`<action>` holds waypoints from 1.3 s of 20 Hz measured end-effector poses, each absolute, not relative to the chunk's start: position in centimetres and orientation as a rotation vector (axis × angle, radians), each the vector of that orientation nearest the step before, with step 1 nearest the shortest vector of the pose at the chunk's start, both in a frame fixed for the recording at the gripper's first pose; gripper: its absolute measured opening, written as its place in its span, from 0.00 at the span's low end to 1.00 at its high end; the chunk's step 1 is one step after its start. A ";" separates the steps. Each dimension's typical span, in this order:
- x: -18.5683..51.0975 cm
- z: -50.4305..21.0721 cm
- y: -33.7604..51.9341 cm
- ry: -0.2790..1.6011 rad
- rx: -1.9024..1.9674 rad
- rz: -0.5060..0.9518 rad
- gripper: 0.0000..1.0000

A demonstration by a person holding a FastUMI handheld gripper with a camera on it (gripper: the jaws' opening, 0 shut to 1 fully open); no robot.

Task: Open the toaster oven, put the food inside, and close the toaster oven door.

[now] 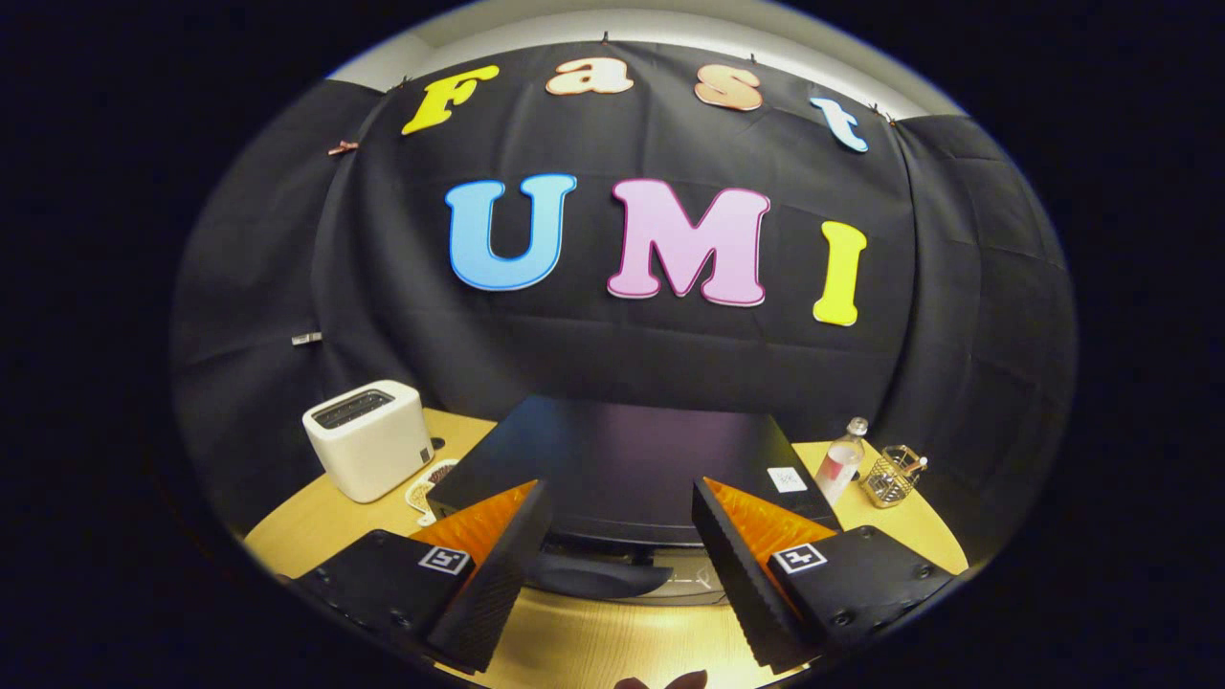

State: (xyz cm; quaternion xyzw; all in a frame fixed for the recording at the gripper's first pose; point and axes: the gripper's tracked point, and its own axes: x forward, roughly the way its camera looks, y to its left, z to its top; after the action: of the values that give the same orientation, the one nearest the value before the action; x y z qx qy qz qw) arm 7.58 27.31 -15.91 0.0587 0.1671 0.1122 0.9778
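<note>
toaster oven (622,469), a dark boxy appliance, sits on the wooden table (316,522) directly ahead of the gripper (622,560), seen from above and in front so that its flat black top fills the middle of the scene. its door handle (598,577), a dark curved bar, lies along the front edge at the top of the door, between the two fingers and just below the level of their tips. the door looks closed, though only a thin strip of its glass shows under the handle.

the gripper hovers over the front of the oven with its fingers spread wide apart, holding nothing; the left finger (502,565) and the right finger (742,565) stand on either side of the handle without touching it, as far as can be told.

a white pop-up toaster (368,450) stands on the table to the left of the oven, near its rear corner. just beside it, between toaster and oven, the edge of a pale plate or mat (421,493) with something dark on it peeks out; what it holds cannot be told. to the right of the oven, a small clear bottle (842,462) with a pinkish label stands upright, and just beyond it sits a small metal wire holder (892,476). a white sticker (787,479) lies on the oven's top near its right front corner. black cloth hangs behind the table.
</note>
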 end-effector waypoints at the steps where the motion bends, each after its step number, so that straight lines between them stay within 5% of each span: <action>1: 7.5 -16.7 27.7 0.358 0.114 0.227 0.98; 15: 6.5 -21.8 27.7 0.528 0.177 0.142 0.98; 26: -0.6 -23.6 27.6 0.585 0.158 0.146 0.98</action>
State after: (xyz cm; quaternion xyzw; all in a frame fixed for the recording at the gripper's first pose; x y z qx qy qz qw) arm -0.61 27.64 -23.62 0.0777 0.2879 0.0716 0.9518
